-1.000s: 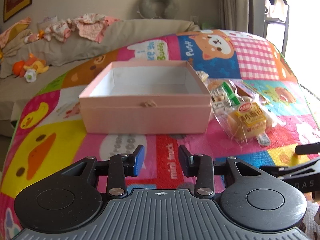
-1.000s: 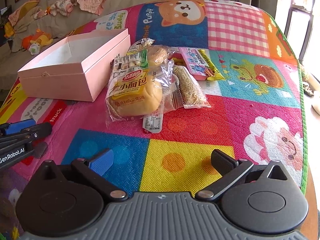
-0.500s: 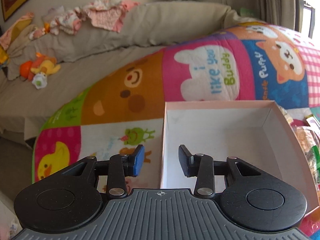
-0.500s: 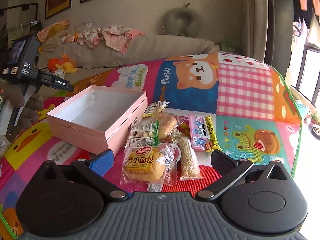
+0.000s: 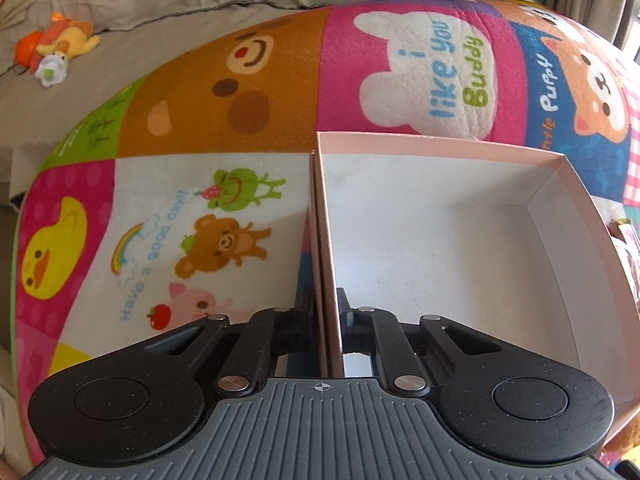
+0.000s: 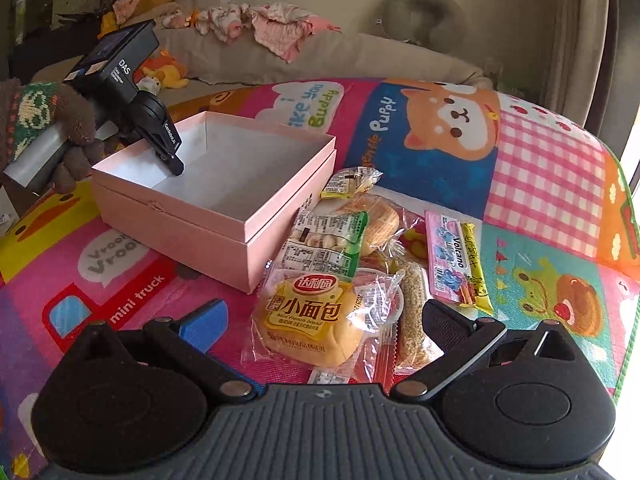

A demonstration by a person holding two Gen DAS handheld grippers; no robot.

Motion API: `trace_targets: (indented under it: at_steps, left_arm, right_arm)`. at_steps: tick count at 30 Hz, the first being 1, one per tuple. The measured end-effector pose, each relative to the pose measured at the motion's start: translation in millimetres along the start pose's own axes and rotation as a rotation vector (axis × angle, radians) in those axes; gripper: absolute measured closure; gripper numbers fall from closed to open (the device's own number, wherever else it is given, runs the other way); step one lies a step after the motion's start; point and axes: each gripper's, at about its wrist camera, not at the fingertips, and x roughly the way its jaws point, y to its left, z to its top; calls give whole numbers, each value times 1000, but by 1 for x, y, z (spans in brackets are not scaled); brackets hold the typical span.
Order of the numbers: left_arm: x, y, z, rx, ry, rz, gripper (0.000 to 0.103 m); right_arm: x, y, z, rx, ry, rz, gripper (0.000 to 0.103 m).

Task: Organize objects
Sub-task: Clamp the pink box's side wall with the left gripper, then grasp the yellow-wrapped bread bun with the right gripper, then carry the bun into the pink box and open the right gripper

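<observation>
Our left tongs (image 5: pixel 327 312) are pinched onto the left wall of the pink box (image 5: pixel 440 240), one finger outside and one inside the white interior, the wall running straight up between them; from the right wrist view we see the same left tongs (image 6: pixel 172 160) reaching over that far wall, held by a hand in a brown knitted glove (image 6: pixel 76 128). The pink box (image 6: pixel 224 196) sits open on the colourful cartoon play mat (image 6: pixel 540 168), with nothing visible inside it. Our right tongs (image 6: pixel 320 316) are spread wide and hang just above the snack pile, gripping nothing. Directly between their fingers lies the packaged small bread bun (image 6: pixel 312 320), touching the box's near corner side. Just behind it is a green-edged packet of biscuits (image 6: pixel 324 244), another wrapped bun (image 6: pixel 376 220) and a small yellow sachet (image 6: pixel 352 182). To the right lie a sesame bar (image 6: pixel 412 312) and a pink Volcano packet (image 6: pixel 452 256). A beige sofa (image 6: pixel 360 64) with scattered clothes stands beyond the mat.
</observation>
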Motion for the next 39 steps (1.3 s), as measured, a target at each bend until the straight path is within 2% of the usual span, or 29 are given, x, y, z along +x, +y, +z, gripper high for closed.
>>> trace_targets:
  at_steps: [3,5,9,17,22,26,28,31,36,37,38,39]
  left_arm:
    - [-2,0,-4,-7,-18,-8,91]
    - [-3,3,-4,-33,-23,-19,91]
    - [-5,4,-6,-61,-21,-16,91]
    - [-6,5,-8,-66,-32,-17,91]
    - [-5,4,-8,-65,-37,-14,91]
    - [-6,3,-9,-58,-41,-12,91]
    - [-5,4,-9,-57,-39,-15,91]
    - [-5,4,-8,-51,-37,-15,91]
    - [-5,5,-8,-47,-36,-18,91]
    - [-5,4,-8,-45,-35,-18,91]
    - [-5,4,-8,-44,-35,-18,91]
    - [-5,4,-8,-44,-35,-20,90]
  right_arm:
    - [23,-2,3,18,57,8,0]
    - [34,-2,3,22,86,-17,0]
    - [34,0,-2,2,114,-22,5]
    - [-1,0,-15,-18,178,-29,21]
    - [-41,5,-13,-7,204,16,23]
    - [-60,14,5,-9,172,54,23]
    - [-63,19,21,-5,135,76,23]
    - [-60,26,48,-30,47,54,23]
    - [-31,41,97,-73,-115,-5,22]
    - [-22,43,105,-81,-136,-12,17]
    - [-12,45,111,-84,-135,-11,13]
    - [-2,45,115,-73,-120,-9,12]
